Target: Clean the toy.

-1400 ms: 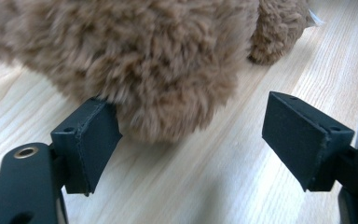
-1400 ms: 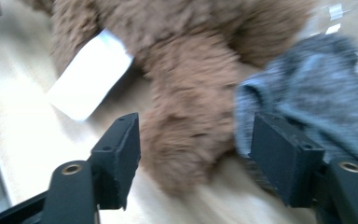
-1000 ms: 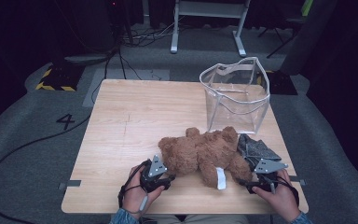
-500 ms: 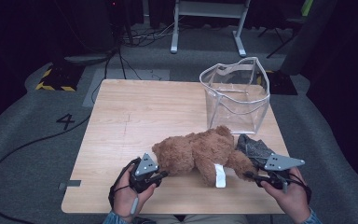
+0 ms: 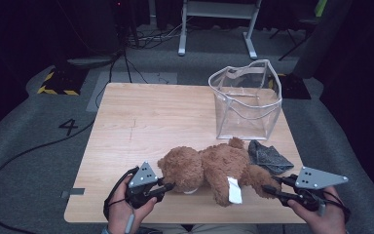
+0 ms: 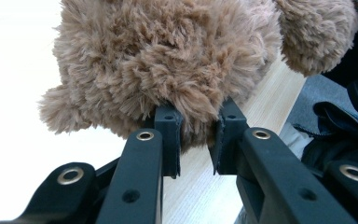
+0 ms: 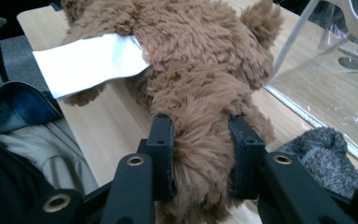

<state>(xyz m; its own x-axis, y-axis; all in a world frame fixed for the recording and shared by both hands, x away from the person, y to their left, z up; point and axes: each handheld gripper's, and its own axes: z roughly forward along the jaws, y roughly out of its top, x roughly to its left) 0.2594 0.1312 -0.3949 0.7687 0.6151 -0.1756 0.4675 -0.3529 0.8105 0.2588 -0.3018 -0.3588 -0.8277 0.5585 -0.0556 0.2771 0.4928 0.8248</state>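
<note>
In the left gripper view, the teddy bear is running off the top edge, so its face is not showing, and its fur is covering the tips of the left gripper. In the right gripper view, the bear's leg is burying the inner faces of the right gripper, and the grey cloth is being cut by the right edge. The print on the white tag is staying too small to read.

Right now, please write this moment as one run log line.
left gripper: shut on teddy bear head | right gripper: shut on its leg
</note>
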